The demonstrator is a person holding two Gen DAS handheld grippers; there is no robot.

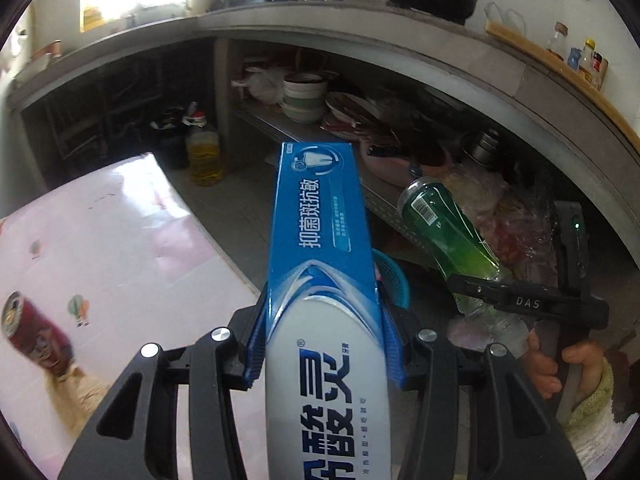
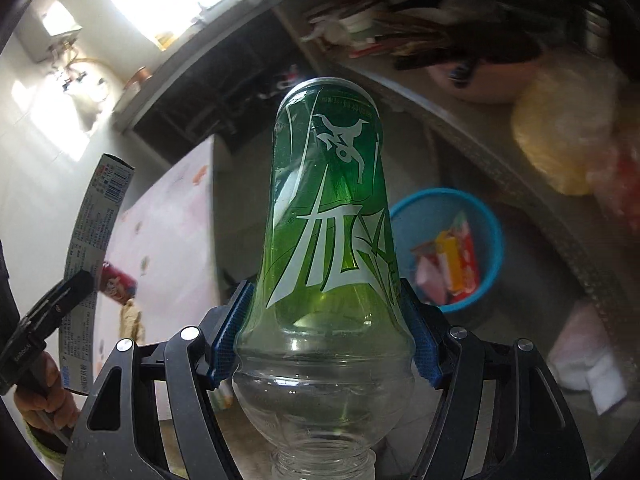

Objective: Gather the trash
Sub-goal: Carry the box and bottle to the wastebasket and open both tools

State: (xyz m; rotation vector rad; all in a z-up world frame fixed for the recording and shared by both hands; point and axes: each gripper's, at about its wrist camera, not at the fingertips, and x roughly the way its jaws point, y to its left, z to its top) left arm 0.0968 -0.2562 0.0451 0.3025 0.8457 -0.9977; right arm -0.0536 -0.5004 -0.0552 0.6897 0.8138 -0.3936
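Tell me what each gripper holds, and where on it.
Left gripper: toothpaste box, clamped across its sides near one end. Right gripper: green bottle, clamped at its shoulder near the neck.

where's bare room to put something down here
Most of the pink tablecloth is bare, beyond the red can at its near edge. The grey floor between table and oil jug is free. The lower shelf is crowded with dishes.
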